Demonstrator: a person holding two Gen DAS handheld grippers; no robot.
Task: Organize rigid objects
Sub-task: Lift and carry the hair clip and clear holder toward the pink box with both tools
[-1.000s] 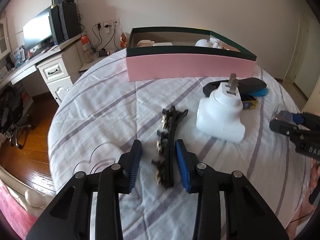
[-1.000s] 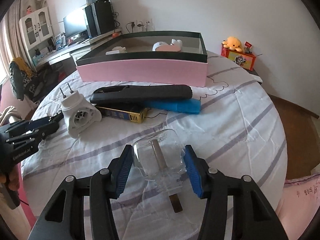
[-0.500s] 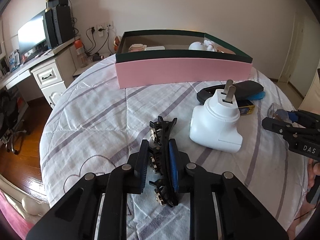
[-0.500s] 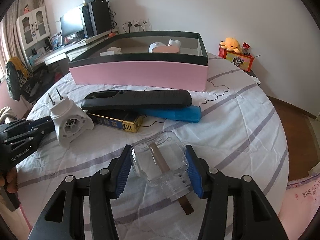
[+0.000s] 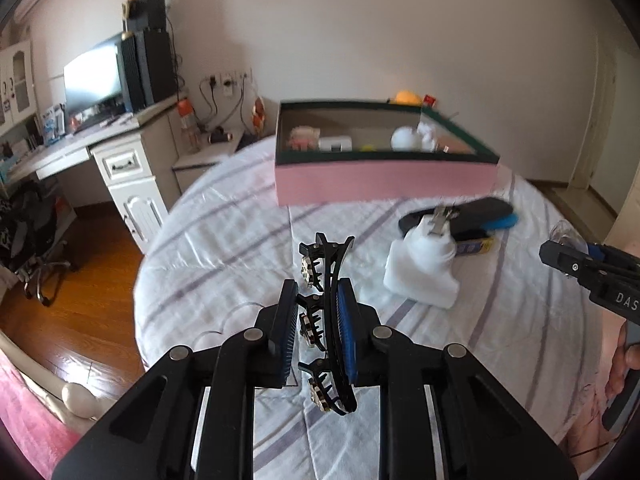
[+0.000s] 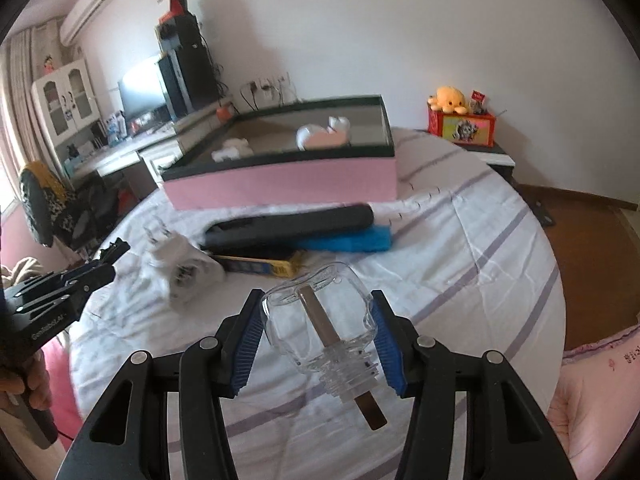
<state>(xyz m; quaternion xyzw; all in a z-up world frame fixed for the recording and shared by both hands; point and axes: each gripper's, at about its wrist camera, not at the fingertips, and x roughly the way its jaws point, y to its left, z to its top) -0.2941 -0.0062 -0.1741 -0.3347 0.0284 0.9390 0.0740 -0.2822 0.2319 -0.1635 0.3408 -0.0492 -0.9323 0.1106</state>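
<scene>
My left gripper (image 5: pixel 318 320) is shut on a long black hair clip (image 5: pixel 326 264) with small gems, lifted off the striped bedsheet. My right gripper (image 6: pixel 318 330) is shut on a clear glass bottle (image 6: pixel 320 320) with a brown stick inside, also raised off the sheet. Beyond both stands the pink box (image 5: pixel 384 178) with a dark green rim (image 6: pixel 280 156), holding several small items. A white plug-in device (image 5: pixel 422 268) lies on the sheet between the grippers, in the right wrist view blurred (image 6: pixel 180 268).
A black case (image 6: pixel 288 224) lies over a blue slab (image 6: pixel 352 242) and a yellow-blue packet (image 6: pixel 260 266) in front of the box. A desk (image 5: pixel 80 148) with a monitor stands left; a red toy box (image 6: pixel 462 124) sits right. The bed edge (image 5: pixel 138 280) drops to wood floor.
The left jaws closed on the hair clip and lifted it off the sheet. The right gripper rose with the glass bottle. Both views now sit higher, with the box farther off.
</scene>
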